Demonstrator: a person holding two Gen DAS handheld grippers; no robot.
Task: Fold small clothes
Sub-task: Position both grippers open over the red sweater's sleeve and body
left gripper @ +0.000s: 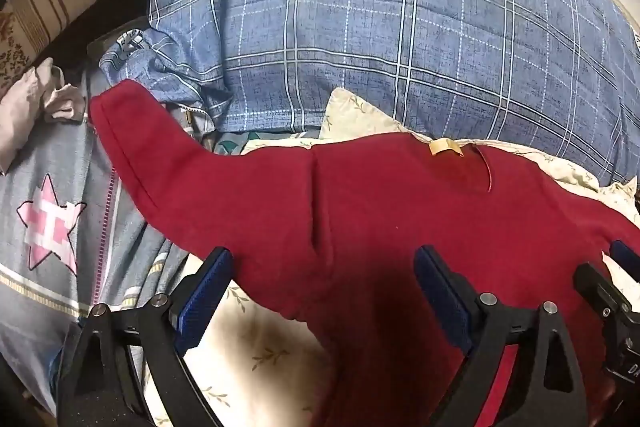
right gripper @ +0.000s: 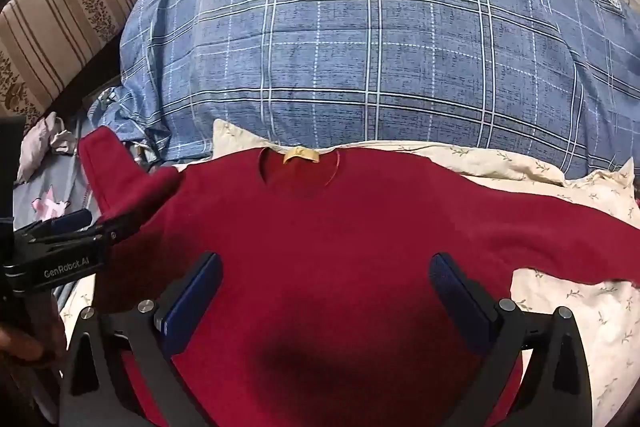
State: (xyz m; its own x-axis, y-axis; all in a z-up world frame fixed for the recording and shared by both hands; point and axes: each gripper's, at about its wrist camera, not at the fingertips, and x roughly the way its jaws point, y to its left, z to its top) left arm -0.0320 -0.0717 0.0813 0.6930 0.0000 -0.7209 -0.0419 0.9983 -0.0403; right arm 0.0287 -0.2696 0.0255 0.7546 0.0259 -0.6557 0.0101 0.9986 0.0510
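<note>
The small dark-red knit sweater (right gripper: 340, 227) lies flat on the cream leaf-print bed sheet (right gripper: 580, 307), neckline away from me, both sleeves (left gripper: 132, 147) spread sideways. Above its body the left gripper (left gripper: 322, 281) and right gripper (right gripper: 326, 287) hover, jaws spread wide, pinching nothing. Folding looks not yet begun; next, I'd guess, a sleeve must be gripped and drawn inward. A blue plaid quilt (right gripper: 380, 47) lies beyond.

I see the red sweater (right gripper: 340, 247) as soft, matt knit cloth with a fuzzy nap. My tongs' pads (right gripper: 192, 303) look like ribbed blue rubber on matt black plastic with shiny metal rivets. The plaid quilt (right gripper: 380, 47) is woven, faintly mottled cotton.
</note>
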